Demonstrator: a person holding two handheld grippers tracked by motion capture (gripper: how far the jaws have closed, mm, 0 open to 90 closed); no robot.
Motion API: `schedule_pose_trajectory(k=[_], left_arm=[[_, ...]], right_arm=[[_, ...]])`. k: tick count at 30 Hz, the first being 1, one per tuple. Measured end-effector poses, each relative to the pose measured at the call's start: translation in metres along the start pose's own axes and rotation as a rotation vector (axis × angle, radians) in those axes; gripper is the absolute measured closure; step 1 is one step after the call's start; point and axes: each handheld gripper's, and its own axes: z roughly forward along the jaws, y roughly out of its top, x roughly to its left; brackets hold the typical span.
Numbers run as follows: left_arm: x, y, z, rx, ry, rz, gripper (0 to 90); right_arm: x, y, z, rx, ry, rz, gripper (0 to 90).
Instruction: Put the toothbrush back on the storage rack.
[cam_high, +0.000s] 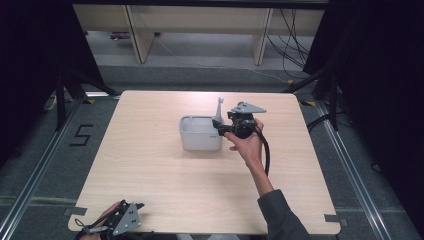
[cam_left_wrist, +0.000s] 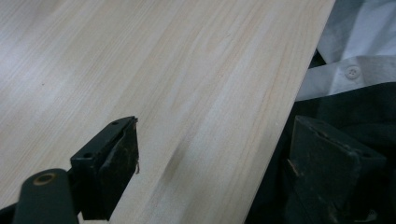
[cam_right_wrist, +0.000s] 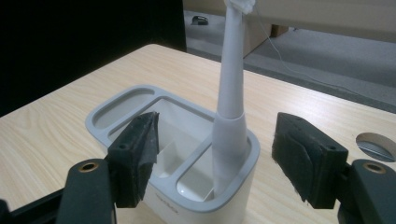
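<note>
Right tongs (cam_right_wrist: 215, 154) stood wide around the toothbrush (cam_right_wrist: 229, 116).
It stood upright in the holder (cam_right_wrist: 116, 108); left tongs (cam_left_wrist: 212, 172) gaped, empty, at the worktop (cam_left_wrist: 187, 70) edge.

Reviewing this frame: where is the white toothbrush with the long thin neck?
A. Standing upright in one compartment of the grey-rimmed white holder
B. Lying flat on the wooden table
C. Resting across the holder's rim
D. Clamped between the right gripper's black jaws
A: in the right gripper view the white toothbrush stands upright in a compartment of the grey-rimmed white holder, while the right gripper has its jaws spread apart on either side, not touching it.
</note>
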Motion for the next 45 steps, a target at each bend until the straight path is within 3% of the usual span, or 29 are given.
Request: schedule_pose_trajectory(k=[5, 15, 19, 24, 25, 30, 33, 38, 41, 42, 43, 45], left_arm=[[-0.001, 0.0, 0.0, 0.008, 0.029, 0.01, 15.4], [-0.002, 0.001, -0.001, -0.006, 0.007, 0.01, 15.3], [-0.003, 0.0, -0.001, -0.005, 0.01, -0.014, 15.4], [-0.003, 0.001, -0.001, -0.006, 0.007, -0.006, 15.4], [-0.002, 0.001, -0.001, -0.006, 0.007, -0.005, 15.4], [-0.003, 0.001, -0.001, -0.007, 0.006, -0.01, 15.4], [-0.002, 0.001, -0.001, -0.003, 0.011, -0.008, 15.4], [-0.003, 0.001, -0.001, -0.006, 0.008, -0.01, 15.4], [-0.003, 0.001, -0.001, -0.007, 0.008, -0.007, 15.4], [-0.003, 0.001, -0.001, -0.007, 0.006, -0.01, 15.4], [-0.002, 0.001, -0.001, -0.002, 0.011, -0.006, 15.4], [-0.003, 0.001, -0.001, -0.005, 0.009, -0.006, 15.4]], right_arm=[[0.001, -0.004, -0.003, -0.019, -0.001, 0.003, 30.6], [0.004, -0.009, 0.0, 0.003, 0.004, 0.019, 29.0], [0.005, -0.01, 0.0, 0.022, 0.002, 0.021, 27.6], [0.006, -0.011, -0.001, 0.008, 0.007, 0.04, 27.1], [0.005, -0.011, -0.002, 0.005, 0.005, 0.02, 26.9], [0.005, -0.011, -0.004, 0.008, 0.013, 0.028, 26.7], [0.008, -0.011, -0.005, 0.017, 0.008, 0.054, 26.5], [0.008, -0.012, -0.005, 0.014, 0.005, 0.023, 26.1], [0.01, -0.013, -0.006, 0.027, 0.017, 0.054, 25.9], [0.01, -0.013, -0.006, 0.027, 0.017, 0.054, 25.9], [0.008, -0.014, -0.006, 0.014, 0.012, 0.021, 25.8], [0.01, -0.015, -0.009, 0.023, 0.014, 0.046, 25.6]])
